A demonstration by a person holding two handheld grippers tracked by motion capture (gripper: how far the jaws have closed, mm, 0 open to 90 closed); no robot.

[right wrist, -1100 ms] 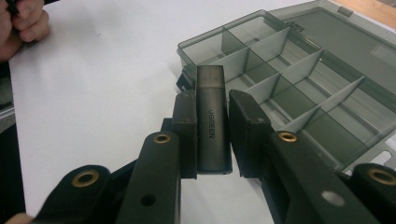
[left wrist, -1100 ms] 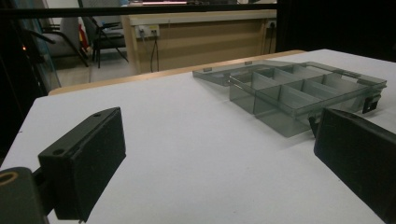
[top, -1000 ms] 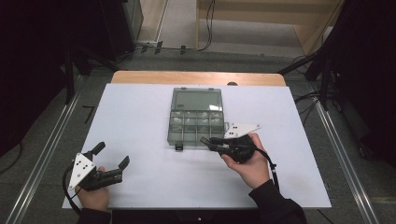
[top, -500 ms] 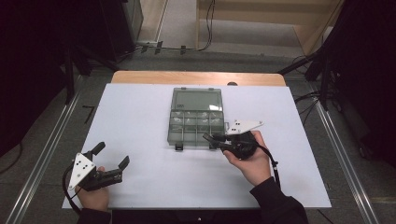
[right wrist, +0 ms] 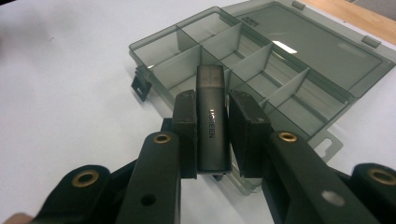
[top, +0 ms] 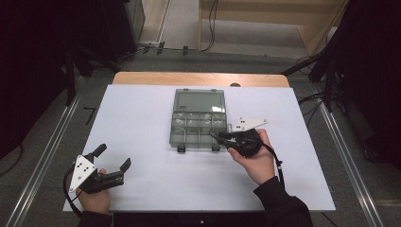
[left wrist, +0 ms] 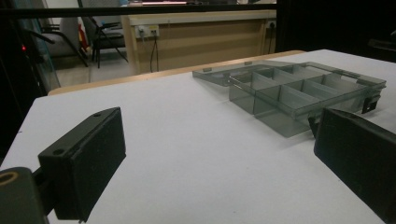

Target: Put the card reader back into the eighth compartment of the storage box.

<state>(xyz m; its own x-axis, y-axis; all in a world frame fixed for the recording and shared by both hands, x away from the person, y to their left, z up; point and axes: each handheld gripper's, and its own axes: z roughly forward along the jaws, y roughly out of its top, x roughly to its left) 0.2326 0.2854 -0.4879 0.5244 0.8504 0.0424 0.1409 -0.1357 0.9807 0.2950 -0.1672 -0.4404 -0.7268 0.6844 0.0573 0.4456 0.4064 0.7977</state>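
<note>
A clear grey compartment box (top: 197, 122) lies open in the middle of the white table, lid folded back. My right gripper (top: 218, 137) is at the box's front right corner, shut on a small dark grey adapter (right wrist: 212, 122) with printed lettering; the adapter hangs over the front compartments (right wrist: 187, 65). Near the table's front left, my left gripper (top: 112, 158) rests open with nothing between its jaws. From the left gripper view the box (left wrist: 299, 91) sits off to the right, past the right pad (left wrist: 357, 140).
The white table top (top: 142, 113) has a wooden strip (top: 198, 78) along its far edge. Metal rails (top: 42, 156) run along both sides on the floor. Cables (top: 208, 28) lie on the floor beyond the table.
My right gripper has moved slightly forward and left with the adapter, now at the box's front right corner. The left gripper has stayed put.
</note>
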